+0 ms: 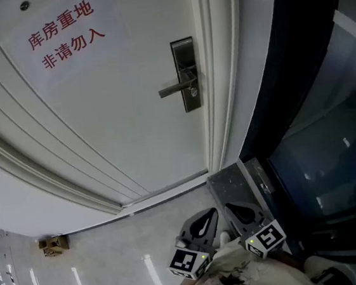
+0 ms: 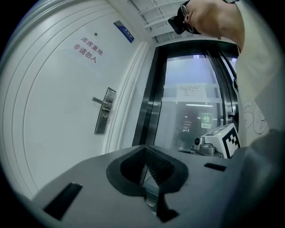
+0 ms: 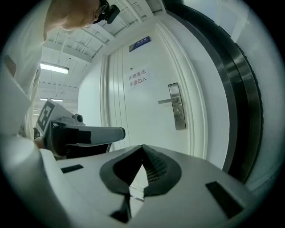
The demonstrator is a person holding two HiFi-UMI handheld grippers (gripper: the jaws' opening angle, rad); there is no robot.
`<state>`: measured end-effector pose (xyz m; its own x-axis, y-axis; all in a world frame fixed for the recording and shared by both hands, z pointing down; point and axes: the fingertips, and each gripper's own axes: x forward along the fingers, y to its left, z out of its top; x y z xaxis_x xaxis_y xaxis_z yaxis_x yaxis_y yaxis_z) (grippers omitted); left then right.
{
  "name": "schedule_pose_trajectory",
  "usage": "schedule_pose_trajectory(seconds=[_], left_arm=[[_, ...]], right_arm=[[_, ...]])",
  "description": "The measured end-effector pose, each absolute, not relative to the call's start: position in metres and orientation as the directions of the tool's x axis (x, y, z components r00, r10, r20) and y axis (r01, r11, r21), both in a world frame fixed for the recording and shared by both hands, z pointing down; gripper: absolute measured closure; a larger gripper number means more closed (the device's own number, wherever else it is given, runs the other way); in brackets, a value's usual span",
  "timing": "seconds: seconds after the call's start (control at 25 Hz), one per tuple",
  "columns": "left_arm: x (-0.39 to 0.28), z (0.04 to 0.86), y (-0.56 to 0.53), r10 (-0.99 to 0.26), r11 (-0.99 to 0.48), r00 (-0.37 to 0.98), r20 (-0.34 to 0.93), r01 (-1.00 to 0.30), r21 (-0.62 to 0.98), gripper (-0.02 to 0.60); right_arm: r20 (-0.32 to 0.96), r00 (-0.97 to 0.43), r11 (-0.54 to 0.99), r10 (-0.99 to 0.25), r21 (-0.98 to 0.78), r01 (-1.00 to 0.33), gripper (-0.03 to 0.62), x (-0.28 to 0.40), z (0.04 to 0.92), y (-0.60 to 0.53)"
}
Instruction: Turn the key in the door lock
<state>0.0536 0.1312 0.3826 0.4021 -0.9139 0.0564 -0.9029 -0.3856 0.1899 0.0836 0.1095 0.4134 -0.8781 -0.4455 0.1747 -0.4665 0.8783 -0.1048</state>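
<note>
A white door carries a steel lock plate [image 1: 186,74] with a lever handle [image 1: 172,89] pointing left. Just below the lever is the lock cylinder [image 1: 193,93]; it is too small to tell whether a key is in it. My left gripper [image 1: 207,217] and right gripper [image 1: 235,210] are side by side low in the head view, well short of the door. Both are shut with nothing between the jaws. The lock plate [image 2: 101,118] appears far off to the left in the left gripper view. In the right gripper view, the lock plate [image 3: 178,113] is ahead and above the right gripper [image 3: 142,151].
Red characters [image 1: 63,31] are printed on the door. A dark glass wall [image 1: 329,121] stands right of the white door frame [image 1: 221,102]. A small brown object [image 1: 53,244] lies on the glossy floor at left. The person's light clothing [image 1: 244,278] fills the bottom edge.
</note>
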Motion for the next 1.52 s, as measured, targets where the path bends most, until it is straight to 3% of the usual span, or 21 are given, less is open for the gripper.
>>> schedule_pose_trajectory(seconds=[0.48,0.96,1.12,1.36,1.52], left_arm=[[0.079,0.387,0.097,-0.912,-0.374,0.397,0.100,-0.907,0.191,0.578],[0.051,0.401,0.044,-0.935,-0.294,0.332,0.127,-0.923,0.248,0.578],[0.021,0.404,0.009,-0.931,-0.310,0.347,0.112,-0.915,0.258,0.578],[-0.038,0.387,-0.033,-0.927,-0.350,0.370,0.062,-0.912,0.214,0.578],[-0.069,0.383,-0.051,-0.916,-0.375,0.395,0.065,-0.904,0.205,0.578]], right_arm=[[0.135,-0.893,0.892,-0.430,-0.089,-0.443,0.586,0.102,0.415,0.072],[0.162,-0.895,0.909,-0.416,0.045,-0.415,0.582,0.073,0.410,0.005],[0.177,-0.869,0.886,-0.461,0.149,-0.439,0.509,0.042,0.408,-0.035],[0.125,-0.822,0.802,-0.556,0.339,-0.491,0.480,-0.017,0.383,-0.101],[0.136,-0.751,0.695,-0.646,0.512,-0.505,0.417,-0.047,0.370,-0.148]])
